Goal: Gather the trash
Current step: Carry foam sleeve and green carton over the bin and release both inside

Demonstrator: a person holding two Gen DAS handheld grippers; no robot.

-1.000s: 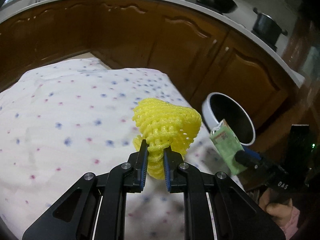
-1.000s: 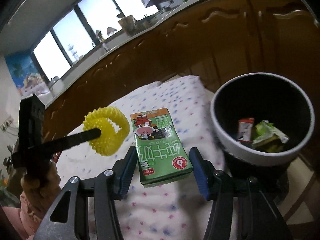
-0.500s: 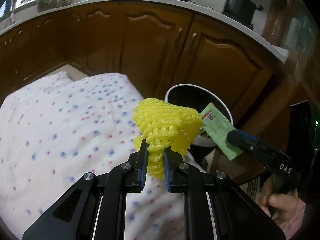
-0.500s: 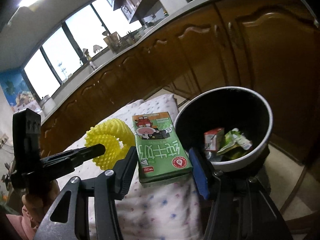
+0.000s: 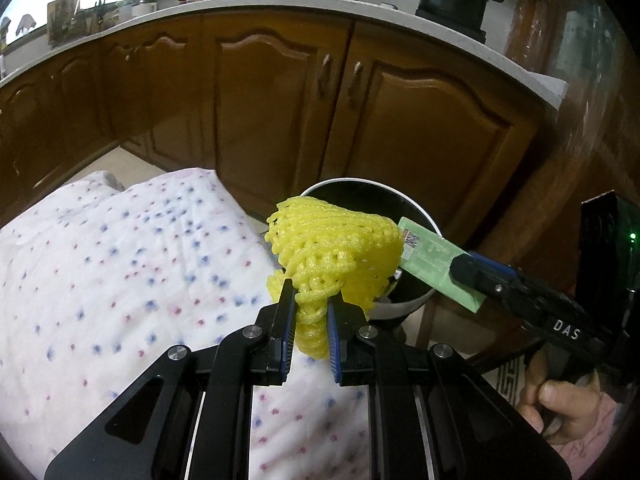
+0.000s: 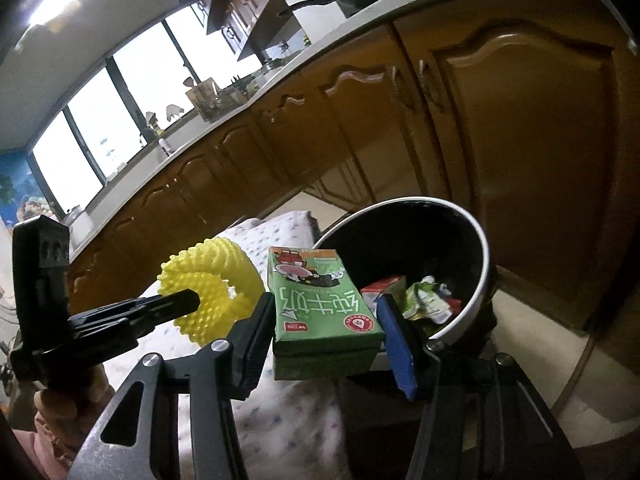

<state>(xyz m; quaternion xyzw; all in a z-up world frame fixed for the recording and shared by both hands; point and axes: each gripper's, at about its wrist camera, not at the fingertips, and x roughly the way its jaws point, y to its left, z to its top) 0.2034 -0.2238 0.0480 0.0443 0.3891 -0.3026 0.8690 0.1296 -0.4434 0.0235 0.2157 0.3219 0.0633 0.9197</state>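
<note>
Two grippers carry trash at the rim of a black waste bin (image 6: 478, 256) beside a dotted white cloth (image 5: 120, 264). The left gripper (image 5: 310, 326) pinches a yellow foam fruit net (image 5: 336, 252); the right gripper (image 6: 326, 336) clamps a green milk carton (image 6: 320, 308) near the bin's left edge, discarded packets (image 6: 424, 300) inside.

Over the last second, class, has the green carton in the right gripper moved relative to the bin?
Yes. The green carton, clamped in the right gripper, has come closer to the bin and now overlaps its near rim in the right wrist view.
</note>
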